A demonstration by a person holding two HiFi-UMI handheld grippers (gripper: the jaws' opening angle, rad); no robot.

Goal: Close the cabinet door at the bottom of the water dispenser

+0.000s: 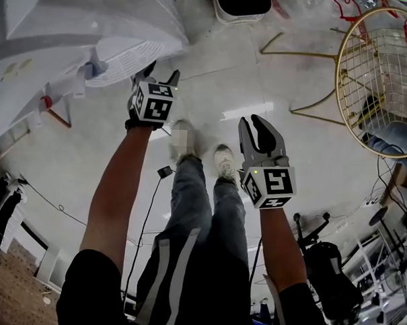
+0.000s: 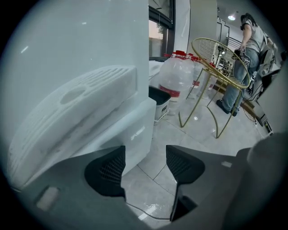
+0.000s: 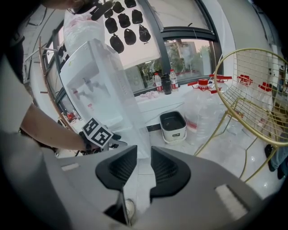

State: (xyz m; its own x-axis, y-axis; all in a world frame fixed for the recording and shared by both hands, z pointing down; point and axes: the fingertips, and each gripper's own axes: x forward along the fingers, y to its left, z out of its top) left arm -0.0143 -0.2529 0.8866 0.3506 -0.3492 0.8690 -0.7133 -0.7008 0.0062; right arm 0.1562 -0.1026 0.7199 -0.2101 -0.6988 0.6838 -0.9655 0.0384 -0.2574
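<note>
Currently left gripper (image 1: 160,74) (image 2: 144,166) jaws spread wide, empty, just beside the dispenser (image 2: 90,67) base. Right gripper (image 1: 262,127) (image 3: 139,166) jaws slightly apart, empty, over floor (image 1: 214,78).

The water dispenser (image 3: 96,85) is white, with a ribbed white tray (image 2: 76,108). The left gripper (image 1: 161,74) and right gripper (image 1: 254,126) bear cubes patterned with black squares on white, and their pads (image 2: 108,168) are black mesh. The wire chair (image 1: 379,78) is gold, the floor (image 1: 227,79) pale grey tile, the jugs (image 3: 198,108) clear with red caps, and the bin (image 3: 173,126) white outside, black inside.
</note>
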